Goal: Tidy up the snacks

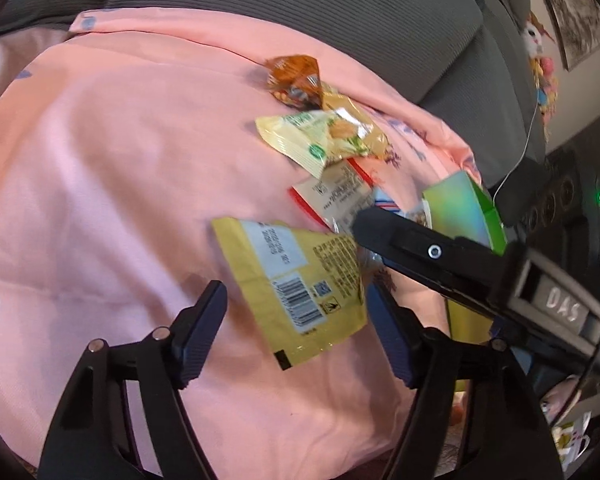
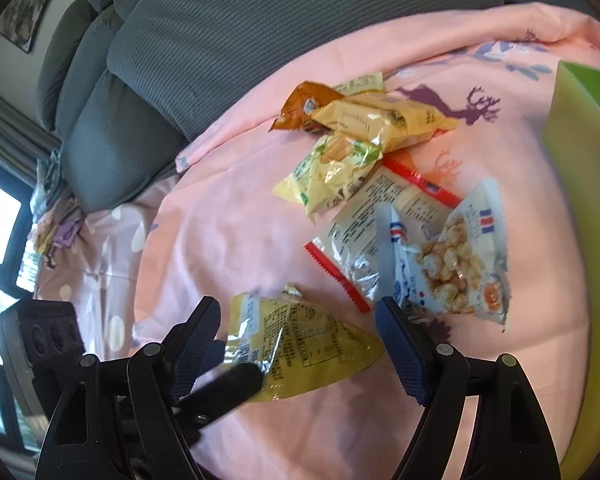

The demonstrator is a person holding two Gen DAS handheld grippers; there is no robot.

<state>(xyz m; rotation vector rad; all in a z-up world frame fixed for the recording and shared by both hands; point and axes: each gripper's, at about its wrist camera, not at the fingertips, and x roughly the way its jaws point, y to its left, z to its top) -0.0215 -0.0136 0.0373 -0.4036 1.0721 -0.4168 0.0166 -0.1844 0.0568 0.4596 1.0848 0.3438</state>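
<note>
Snacks lie scattered on a pink bedsheet (image 1: pixel 120 160) draped over a grey sofa (image 1: pixel 300 0), and none appears sorted yet. A green box (image 1: pixel 466 204) stands at the sheet's edge; judging by the task it may be where the packets go, though whether anything is already inside it cannot be told.

Nearest is a yellow snack pouch (image 1: pixel 300 284), lying back-side up with its barcode showing. The left hand-held gripper (image 1: pixel 300 328) has its jaws half open on either side of the pouch's lower part; the pads do not seem to press on it, so it looks bracketed rather than gripped. The right hand-held gripper (image 2: pixel 300 344) is also half open and holds nothing; in its own view the same pouch lies between its fingers, with one finger of the left tool crossing in front.

Further back lie a red-edged clear packet (image 2: pixel 364 236), a white popcorn-type bag (image 2: pixel 456 264) partly on top of it, a pale yellow-green biscuit bag (image 2: pixel 332 172), a yellow wrapped pack (image 2: pixel 384 120) and an orange packet (image 2: pixel 300 108), overlapping in a loose pile.

My reading is that the work is at or near its start: the first pick is being set up, and all six visible packets remain to be gathered.
</note>
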